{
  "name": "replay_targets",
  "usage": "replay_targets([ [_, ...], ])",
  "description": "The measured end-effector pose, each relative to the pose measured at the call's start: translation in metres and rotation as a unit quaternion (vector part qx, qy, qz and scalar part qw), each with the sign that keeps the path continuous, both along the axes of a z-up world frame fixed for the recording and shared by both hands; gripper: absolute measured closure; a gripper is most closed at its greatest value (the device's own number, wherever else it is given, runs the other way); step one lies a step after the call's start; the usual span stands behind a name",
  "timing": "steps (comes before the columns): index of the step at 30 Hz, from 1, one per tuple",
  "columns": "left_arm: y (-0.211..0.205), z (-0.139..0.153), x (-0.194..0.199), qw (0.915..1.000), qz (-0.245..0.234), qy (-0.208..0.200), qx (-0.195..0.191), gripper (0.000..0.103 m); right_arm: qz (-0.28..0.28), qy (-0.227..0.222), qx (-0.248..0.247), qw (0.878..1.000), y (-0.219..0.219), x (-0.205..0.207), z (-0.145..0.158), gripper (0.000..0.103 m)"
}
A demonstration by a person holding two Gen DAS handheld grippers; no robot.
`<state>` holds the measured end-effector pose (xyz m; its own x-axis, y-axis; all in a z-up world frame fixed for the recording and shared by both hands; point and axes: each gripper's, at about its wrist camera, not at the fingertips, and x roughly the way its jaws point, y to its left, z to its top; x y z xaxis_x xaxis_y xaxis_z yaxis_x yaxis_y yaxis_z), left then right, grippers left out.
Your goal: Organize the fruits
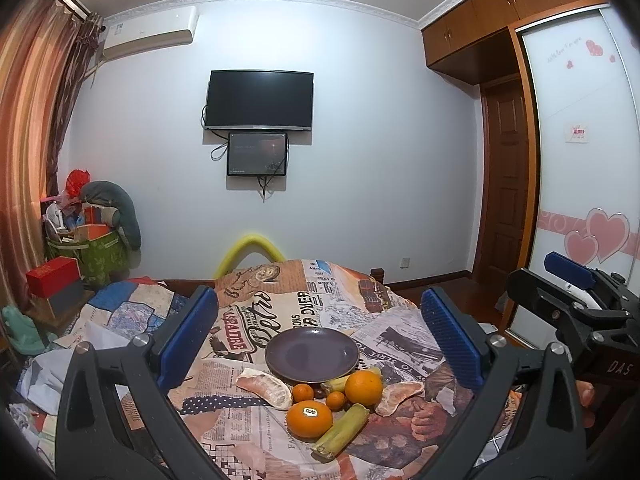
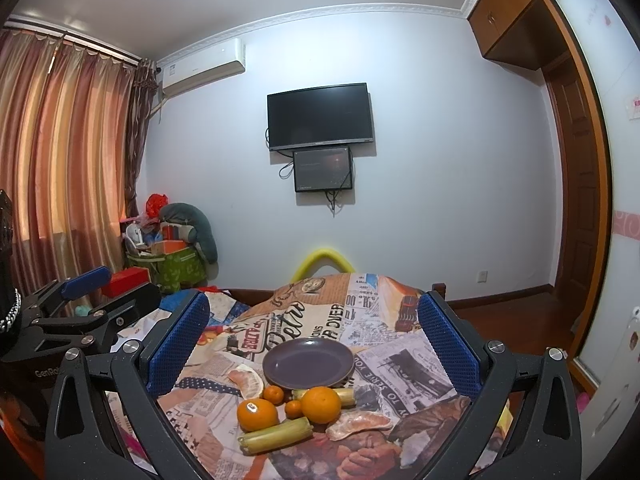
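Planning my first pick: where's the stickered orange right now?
In the left wrist view, the stickered orange lies front and centre on the cloth, touching the sugarcane piece on its right.

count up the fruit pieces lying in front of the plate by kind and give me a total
Large oranges: 2
Small tangerines: 2
Peeled pomelo segments: 2
Green sugarcane pieces: 2
Total: 8, none on the plate.

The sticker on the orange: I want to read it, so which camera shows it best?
The left wrist view: the stickered orange lies nearest, with its sticker facing the camera. In the right wrist view the same orange sits further left and the sticker looks smaller. The text is unreadable in both.
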<state>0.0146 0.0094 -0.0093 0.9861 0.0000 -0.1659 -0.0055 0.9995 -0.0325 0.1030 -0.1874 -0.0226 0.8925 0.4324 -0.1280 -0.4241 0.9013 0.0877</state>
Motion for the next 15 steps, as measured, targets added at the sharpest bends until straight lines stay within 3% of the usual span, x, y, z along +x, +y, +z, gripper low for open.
replay_targets([
  [15, -0.0034, 0.0012, -0.0021, 0.9999, 0.005, -0.006, 0.008, 0.000, -0.003, 0.001, 0.004, 1.000, -0.0015, 0.0015, -0.0019, 0.000],
])
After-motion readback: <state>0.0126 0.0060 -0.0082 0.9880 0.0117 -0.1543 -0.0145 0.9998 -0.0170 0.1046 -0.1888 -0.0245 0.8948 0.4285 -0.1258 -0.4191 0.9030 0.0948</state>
